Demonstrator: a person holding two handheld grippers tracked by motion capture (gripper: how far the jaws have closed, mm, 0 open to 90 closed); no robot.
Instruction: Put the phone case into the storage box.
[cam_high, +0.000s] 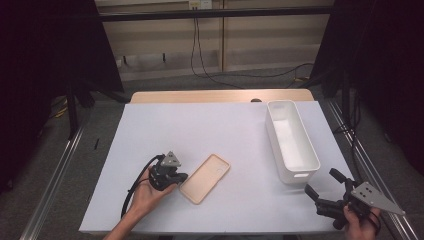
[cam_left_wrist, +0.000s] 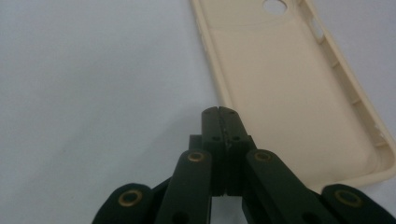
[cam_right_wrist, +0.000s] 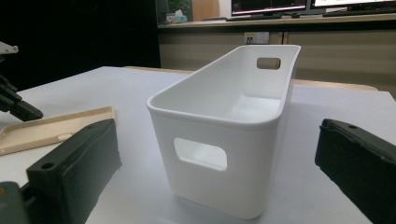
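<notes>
So the left gripper (cam_high: 179, 177) sits low on the white sheet (cam_high: 150, 130), jaws pressed fully together with nothing between them. In the left gripper view the tips (cam_left_wrist: 219, 112) sit right at the long edge of the phone case (cam_left_wrist: 289, 88), just beside the rim; can't tell if they actually touch it.

The case (cam_high: 205, 178) is beige, lying open side up so you see the inside, camera hole at the far end. It's angled on the sheet, a bit left of centre on the near half, well apart from the bin (cam_high: 291, 140).

The bin is a white plastic tub with handle cutouts at the short ends, standing upright on the right side of the sheet, running lengthwise away from the person.

The right gripper (cam_high: 324, 186) hangs at the near right corner of the table, jaws spread wide and holding nothing. In the right gripper view the bin's (cam_right_wrist: 224, 140) near end sits between the two jaws but farther out, not touched. The case (cam_right_wrist: 51, 128) shows off to the left there too.
</notes>
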